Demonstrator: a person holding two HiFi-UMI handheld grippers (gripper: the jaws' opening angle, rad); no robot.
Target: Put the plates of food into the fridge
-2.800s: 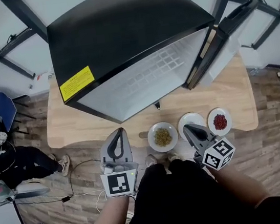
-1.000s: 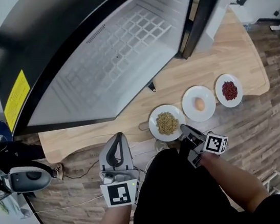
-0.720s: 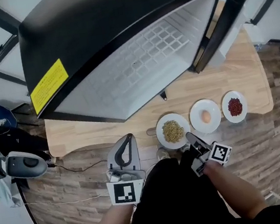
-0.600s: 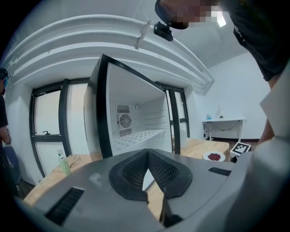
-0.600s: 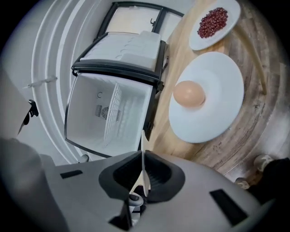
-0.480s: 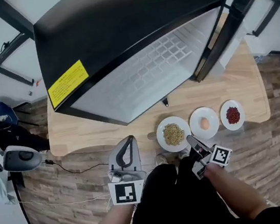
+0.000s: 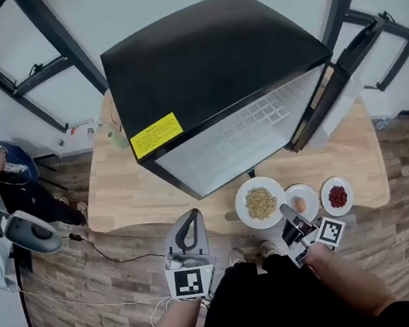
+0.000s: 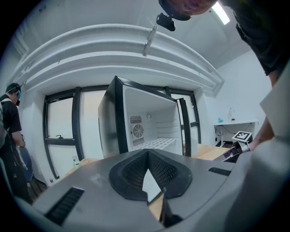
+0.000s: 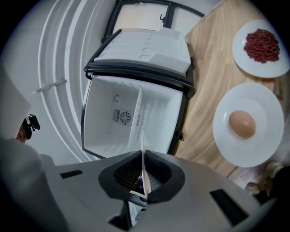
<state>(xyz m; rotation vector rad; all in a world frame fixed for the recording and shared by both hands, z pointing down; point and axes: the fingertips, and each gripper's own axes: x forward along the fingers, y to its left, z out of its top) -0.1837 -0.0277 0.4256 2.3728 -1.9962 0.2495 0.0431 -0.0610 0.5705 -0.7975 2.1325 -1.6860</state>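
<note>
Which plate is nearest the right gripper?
The middle plate, holding an egg, just ahead of the right gripper; the grain plate and red-filled plate flank it.

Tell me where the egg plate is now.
Head view, right of centre on the table: the egg plate lies between the grain plate and the red-food plate.

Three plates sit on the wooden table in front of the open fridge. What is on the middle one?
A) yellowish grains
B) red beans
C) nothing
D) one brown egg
D: the middle plate carries a single brown egg, while the red food lies on the neighbouring plate.
</note>
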